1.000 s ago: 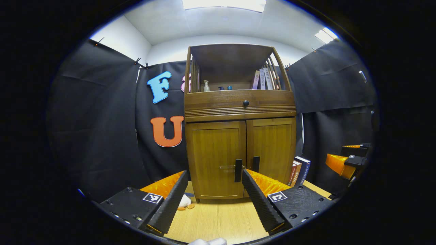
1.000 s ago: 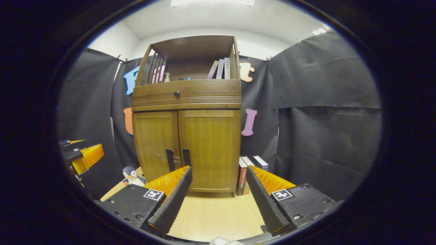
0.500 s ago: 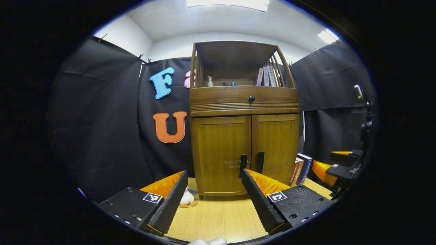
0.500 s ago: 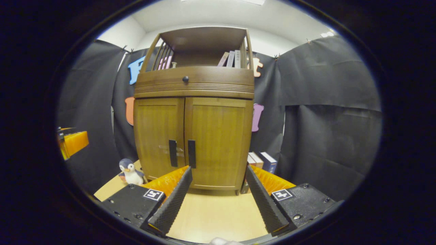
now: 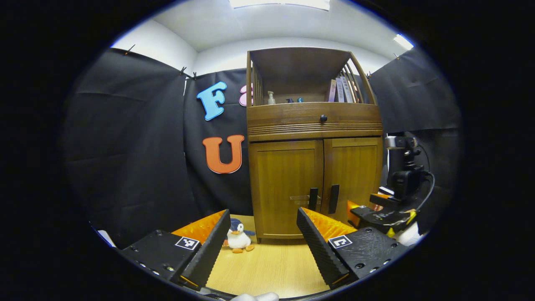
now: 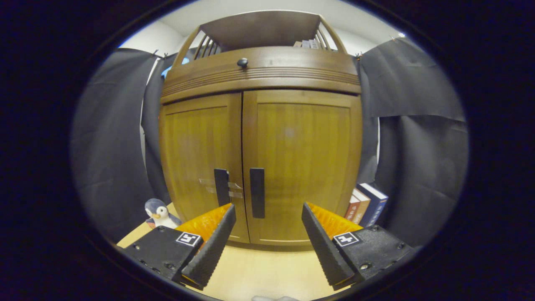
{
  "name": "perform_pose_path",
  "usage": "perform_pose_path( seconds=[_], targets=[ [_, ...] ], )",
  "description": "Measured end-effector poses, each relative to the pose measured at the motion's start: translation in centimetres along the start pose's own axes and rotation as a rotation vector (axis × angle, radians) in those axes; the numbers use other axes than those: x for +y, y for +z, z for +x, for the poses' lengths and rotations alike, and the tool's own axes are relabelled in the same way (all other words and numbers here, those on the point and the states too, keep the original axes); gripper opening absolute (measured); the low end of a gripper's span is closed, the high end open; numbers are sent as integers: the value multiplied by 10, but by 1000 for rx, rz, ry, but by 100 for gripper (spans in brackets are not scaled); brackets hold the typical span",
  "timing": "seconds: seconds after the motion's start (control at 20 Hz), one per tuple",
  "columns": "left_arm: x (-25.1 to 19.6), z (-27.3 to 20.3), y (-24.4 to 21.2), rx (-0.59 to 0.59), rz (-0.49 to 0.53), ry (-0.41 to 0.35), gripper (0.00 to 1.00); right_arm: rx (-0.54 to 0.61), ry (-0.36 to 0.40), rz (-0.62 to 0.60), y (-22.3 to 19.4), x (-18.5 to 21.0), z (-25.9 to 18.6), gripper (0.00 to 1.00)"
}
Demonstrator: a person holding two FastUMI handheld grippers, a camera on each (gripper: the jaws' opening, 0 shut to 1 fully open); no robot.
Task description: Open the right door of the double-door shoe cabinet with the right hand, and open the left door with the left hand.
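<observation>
Right gripper (image 6: 267, 240) is being held wide open and empty, just before the right door handle (image 6: 257, 192), so it can be clamped.

The right gripper (image 6: 267, 246) was brought much closer to the right door (image 6: 303, 167) of the shoe cabinet (image 6: 259, 75); the left gripper (image 5: 261, 246) was drawn back and leftward, so the penguin toy (image 5: 238, 240) was uncovered.

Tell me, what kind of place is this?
Probably a staged recording booth, not a home: black cloth wall all around, a wooden shoe cabinet on a table, a toy penguin beside it.
</observation>
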State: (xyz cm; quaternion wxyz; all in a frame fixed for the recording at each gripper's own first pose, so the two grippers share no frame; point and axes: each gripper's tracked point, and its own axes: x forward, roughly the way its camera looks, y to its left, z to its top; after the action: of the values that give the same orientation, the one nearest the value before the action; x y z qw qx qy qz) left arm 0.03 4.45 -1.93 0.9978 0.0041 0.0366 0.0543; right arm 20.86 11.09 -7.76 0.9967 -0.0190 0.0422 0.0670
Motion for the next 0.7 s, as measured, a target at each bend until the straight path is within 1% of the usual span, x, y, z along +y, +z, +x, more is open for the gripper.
perform_pose_path(
  seconds=[0.2, 0.25, 0.3, 0.35, 0.4, 0.55, 0.6, 0.65, 0.7],
  targets=[
    [2, 0, -4, 19, 14, 57, 96, 27, 4, -20, -7, 7, 59, 100],
    [4, 0, -4, 25, 19, 72, 100, 38, -4, -24, -8, 4, 72, 100],
    [4, 1, -3, 27, 18, 84, 96, 47, 0, -18, -11, 5, 84, 100],
    [4, 2, -2, 28, 13, 93, 100, 59, 2, -9, -13, 5, 93, 100],
    [4, 3, 1, 27, 8, 100, 96, 70, 4, -3, -16, 5, 101, 98],
    [2, 6, 3, 26, 3, 120, 96, 72, 17, 18, -11, 2, 117, 93],
    [-1, 7, 4, 28, 3, 121, 96, 69, 15, 24, -11, 4, 120, 88],
    [-2, 8, 3, 31, 4, 121, 96, 70, 19, 29, -10, 5, 123, 86],
    [-3, 10, 3, 34, 6, 120, 96, 74, 26, 31, -10, 8, 123, 80]
  ],
)
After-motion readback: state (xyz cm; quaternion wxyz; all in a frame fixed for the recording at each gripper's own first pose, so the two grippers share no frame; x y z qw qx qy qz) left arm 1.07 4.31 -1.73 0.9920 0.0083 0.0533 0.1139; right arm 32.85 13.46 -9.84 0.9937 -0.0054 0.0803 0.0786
